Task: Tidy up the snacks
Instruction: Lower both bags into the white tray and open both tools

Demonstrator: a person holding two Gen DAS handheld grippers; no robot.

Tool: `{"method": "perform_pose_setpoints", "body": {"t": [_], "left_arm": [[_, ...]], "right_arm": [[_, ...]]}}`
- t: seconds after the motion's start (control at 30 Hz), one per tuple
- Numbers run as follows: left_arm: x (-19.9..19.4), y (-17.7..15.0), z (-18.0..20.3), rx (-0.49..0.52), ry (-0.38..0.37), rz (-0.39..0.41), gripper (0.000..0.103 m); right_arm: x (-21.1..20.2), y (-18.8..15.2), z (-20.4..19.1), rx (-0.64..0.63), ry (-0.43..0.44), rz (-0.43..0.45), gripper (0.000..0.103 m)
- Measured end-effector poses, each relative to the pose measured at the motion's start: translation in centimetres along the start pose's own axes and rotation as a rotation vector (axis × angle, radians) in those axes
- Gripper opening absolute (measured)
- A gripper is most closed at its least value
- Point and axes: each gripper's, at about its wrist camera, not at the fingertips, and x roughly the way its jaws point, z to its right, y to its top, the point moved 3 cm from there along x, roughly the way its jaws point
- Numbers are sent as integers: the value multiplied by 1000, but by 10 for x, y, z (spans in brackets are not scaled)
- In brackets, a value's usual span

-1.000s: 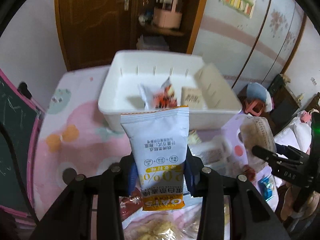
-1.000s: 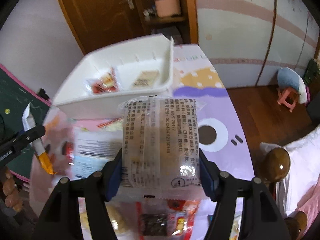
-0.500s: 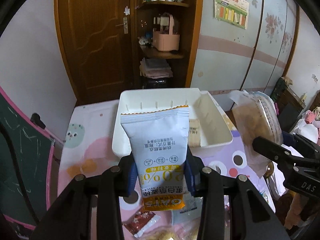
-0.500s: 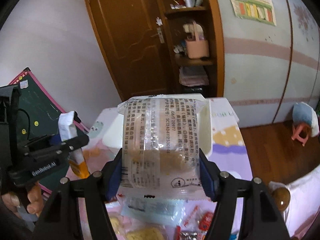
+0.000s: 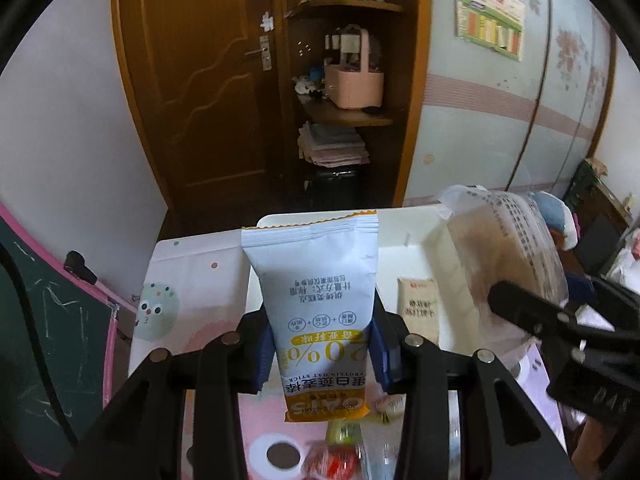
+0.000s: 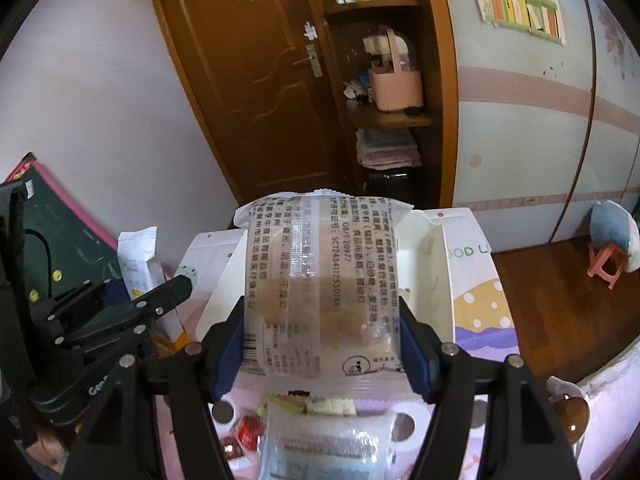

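Note:
My left gripper (image 5: 322,354) is shut on a white and yellow oat-stick packet (image 5: 316,304), held upright above the near edge of a white plastic bin (image 5: 416,240). My right gripper (image 6: 322,354) is shut on a wide clear-wrapped pastry packet (image 6: 320,292), also raised in front of the white bin (image 6: 434,280). In the left wrist view, the pastry packet (image 5: 508,272) shows at the right. In the right wrist view, the oat-stick packet (image 6: 140,264) shows at the left. A small beige sachet (image 5: 418,312) lies inside the bin.
Loose snack packets (image 6: 320,444) lie on the pastel cartoon tablecloth (image 5: 180,300) below the grippers. A green chalkboard with a pink frame (image 5: 44,332) leans at the left. Behind the table stand a wooden door (image 5: 196,92) and shelves with a pink basket (image 5: 352,84).
Both grippers have risen and pulled back with their packets. The bin now looks smaller and lower in both views, and more of the door and shelves shows.

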Motion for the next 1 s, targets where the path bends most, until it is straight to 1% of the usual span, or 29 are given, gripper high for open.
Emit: {"method": "perform_pose_setpoints", "body": {"t": [0.17, 0.23, 0.27, 0.3, 0.37, 0.4, 0.43, 0.5, 0.57, 0.63, 0.7, 0.83, 1.0], "left_arm": [[42, 22, -7, -7, 28, -19, 38], [62, 27, -7, -2, 37, -41, 40], [70, 28, -7, -5, 37, -54, 40], [78, 27, -7, -8, 31, -72, 44], [99, 25, -7, -15, 39, -124, 65], [104, 23, -7, -17, 43, -137, 86], [108, 21, -7, -19, 49, -136, 93], [111, 16, -8, -12, 55, -130, 93], [112, 12, -9, -8, 66, -142, 93], [107, 7, -12, -17, 72, -139, 93], [99, 2, -15, -20, 74, -130, 93], [73, 0, -18, -25, 103, -90, 93], [44, 0, -21, -47, 107, -62, 93]], "right_arm": [[33, 23, -2, 22, -54, -11, 69], [48, 32, 0, 29, -72, -19, 70], [55, 35, 1, 33, -79, -22, 72], [63, 37, 3, 36, -91, -31, 73], [74, 38, 5, 30, -117, -43, 73], [80, 37, 7, 29, -133, -44, 73], [81, 35, 8, 33, -133, -47, 74], [81, 33, 7, 39, -106, -49, 83], [77, 31, 2, 17, -100, -32, 88], [70, 27, -1, -7, -108, -13, 89], [61, 23, -4, -17, -83, -5, 90], [41, 15, -8, -16, -53, 8, 90], [19, 12, -8, -9, -23, 23, 90]]}}
